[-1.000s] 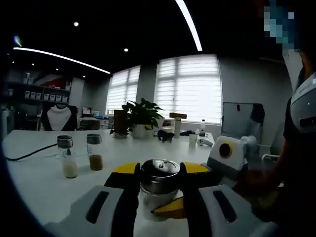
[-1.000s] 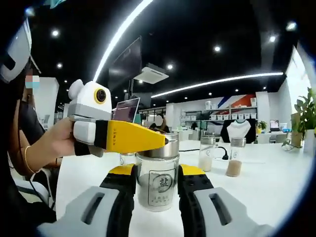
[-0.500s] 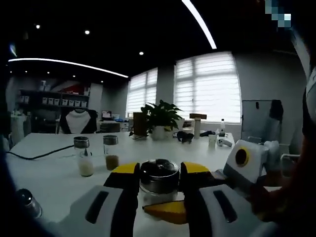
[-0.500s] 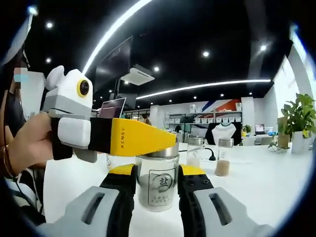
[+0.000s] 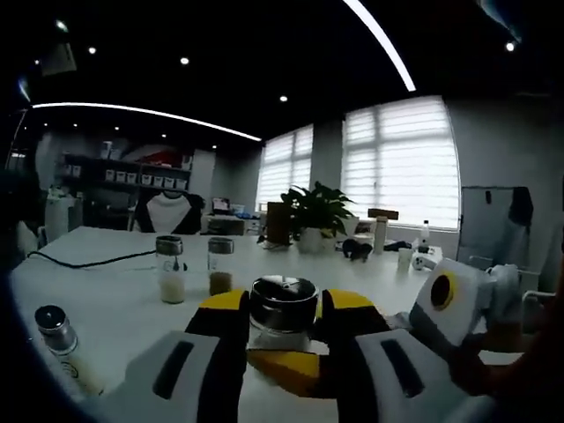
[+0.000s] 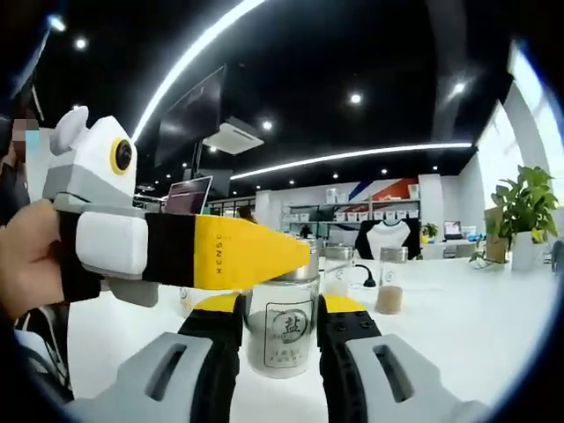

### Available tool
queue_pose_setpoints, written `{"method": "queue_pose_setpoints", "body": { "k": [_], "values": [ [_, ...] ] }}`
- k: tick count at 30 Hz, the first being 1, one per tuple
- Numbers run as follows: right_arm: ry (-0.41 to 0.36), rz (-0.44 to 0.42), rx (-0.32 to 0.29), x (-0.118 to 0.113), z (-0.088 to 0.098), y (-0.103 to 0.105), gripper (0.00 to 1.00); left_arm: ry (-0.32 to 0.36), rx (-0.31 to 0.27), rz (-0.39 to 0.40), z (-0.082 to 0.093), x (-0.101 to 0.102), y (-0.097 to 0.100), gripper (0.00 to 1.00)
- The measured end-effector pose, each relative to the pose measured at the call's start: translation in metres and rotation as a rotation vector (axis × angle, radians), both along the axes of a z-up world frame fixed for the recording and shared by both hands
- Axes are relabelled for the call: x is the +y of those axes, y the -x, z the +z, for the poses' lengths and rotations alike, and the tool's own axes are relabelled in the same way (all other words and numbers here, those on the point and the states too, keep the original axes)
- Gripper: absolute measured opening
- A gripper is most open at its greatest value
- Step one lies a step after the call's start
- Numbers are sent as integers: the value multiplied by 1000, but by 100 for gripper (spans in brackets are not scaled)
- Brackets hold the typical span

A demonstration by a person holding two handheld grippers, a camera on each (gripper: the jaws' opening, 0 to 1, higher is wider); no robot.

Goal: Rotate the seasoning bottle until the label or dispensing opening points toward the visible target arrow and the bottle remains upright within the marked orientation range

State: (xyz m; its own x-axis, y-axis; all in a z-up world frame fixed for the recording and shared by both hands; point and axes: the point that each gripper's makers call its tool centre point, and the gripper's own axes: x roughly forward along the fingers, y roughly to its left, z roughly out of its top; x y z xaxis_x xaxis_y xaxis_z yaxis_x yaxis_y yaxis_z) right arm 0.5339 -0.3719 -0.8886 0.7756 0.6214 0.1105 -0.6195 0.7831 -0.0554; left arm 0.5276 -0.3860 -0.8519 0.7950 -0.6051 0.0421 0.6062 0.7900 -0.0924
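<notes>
The right tool (image 6: 278, 324) grips the clear glass seasoning bottle with the silver lid (image 6: 284, 326) low on the white surface (image 6: 493, 344). The left tool (image 5: 282, 319) grips its lid. Turn slowly, keep the bottle straight up, and don't squeeze harder.

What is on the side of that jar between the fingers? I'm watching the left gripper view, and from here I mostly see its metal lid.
Observer: In the right gripper view the seasoning bottle shows a square label with one character, facing that camera.
Operator: Where does the right gripper hold it?
Observer: Its fingers flank the glass body on both sides, below the lid.
Operator: And who holds my gripper?
Observer: A hand grips the left gripper at that view's left edge; its yellow fingers reach the lid.
</notes>
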Motion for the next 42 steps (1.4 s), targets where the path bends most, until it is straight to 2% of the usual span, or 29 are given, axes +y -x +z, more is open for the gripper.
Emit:
{"method": "queue_pose_setpoints", "body": {
  "k": [10, 12, 15, 19, 24, 28, 30, 37, 42],
  "values": [
    [5, -17, 11, 0, -5, 0, 30, -10, -4, 49, -5, -1, -2, 34],
    [0, -10, 16, 0, -5, 1, 31, 8, -5, 66, -5, 2, -3, 33],
    [-21, 19, 19, 3, -5, 2, 31, 0, -15, 74, -4, 4, -4, 33],
    [-5, 29, 23, 3, -8, 2, 31, -12, -3, 47, -7, 6, -7, 33],
    [13, 53, 15, 2, -9, 3, 30, 21, 26, 9, -8, 7, -8, 32],
    [31, 71, 21, 0, -10, 3, 30, -15, 11, -46, -10, 0, -6, 32],
    [43, 81, 20, -1, -10, 4, 30, -22, 28, -68, -11, 0, -6, 32],
    [32, 113, 9, 1, -5, 5, 30, -38, -8, -132, -6, 2, -7, 32],
    [10, 142, 5, 5, -1, 8, 33, -42, -17, -124, -7, 11, -10, 32]
  ]
}}
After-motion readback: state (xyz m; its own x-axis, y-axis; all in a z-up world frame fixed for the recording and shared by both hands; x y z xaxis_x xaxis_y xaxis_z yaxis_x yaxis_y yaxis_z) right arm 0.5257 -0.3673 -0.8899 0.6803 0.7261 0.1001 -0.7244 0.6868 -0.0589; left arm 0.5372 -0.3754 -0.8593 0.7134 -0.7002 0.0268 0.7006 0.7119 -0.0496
